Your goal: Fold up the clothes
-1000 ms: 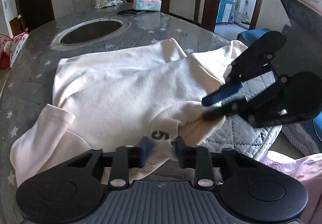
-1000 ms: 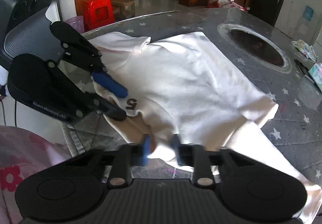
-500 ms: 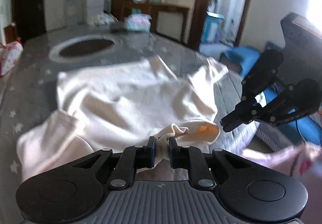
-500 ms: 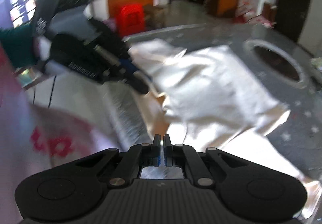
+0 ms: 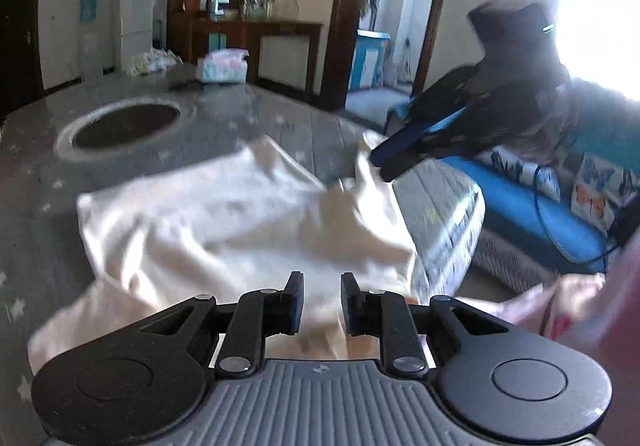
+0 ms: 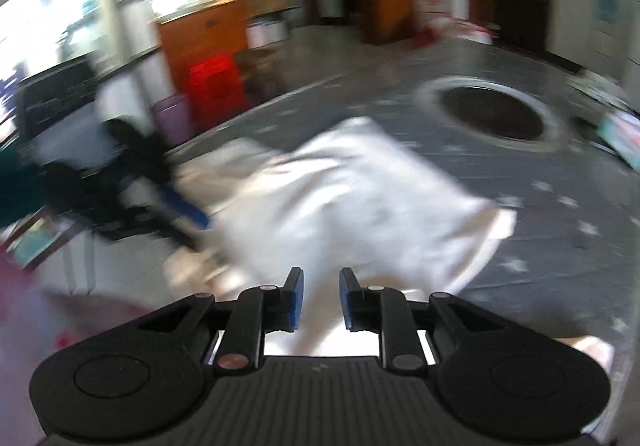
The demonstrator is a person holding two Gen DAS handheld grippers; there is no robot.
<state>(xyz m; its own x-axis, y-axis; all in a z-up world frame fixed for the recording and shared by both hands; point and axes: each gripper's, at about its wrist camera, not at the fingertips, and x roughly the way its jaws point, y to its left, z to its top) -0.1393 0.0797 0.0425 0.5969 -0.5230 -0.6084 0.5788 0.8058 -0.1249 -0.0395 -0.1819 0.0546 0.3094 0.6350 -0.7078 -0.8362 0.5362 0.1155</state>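
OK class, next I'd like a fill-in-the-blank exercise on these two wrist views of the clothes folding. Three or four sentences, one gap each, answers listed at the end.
1. The garment lying on the table is ____ in colour.
2. The grey table cover is printed with small white ____.
3. The left claw has its jaws ____.
4. The stool on the floor beyond the table is ____.

Answers: white; stars; open; red

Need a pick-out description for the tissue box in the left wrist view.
Start at the gray star-print table and find the round hole. Beyond it, at the table's far edge, sits the tissue box. It is the only boxy, pale blue item there; the white garment lies nearer.
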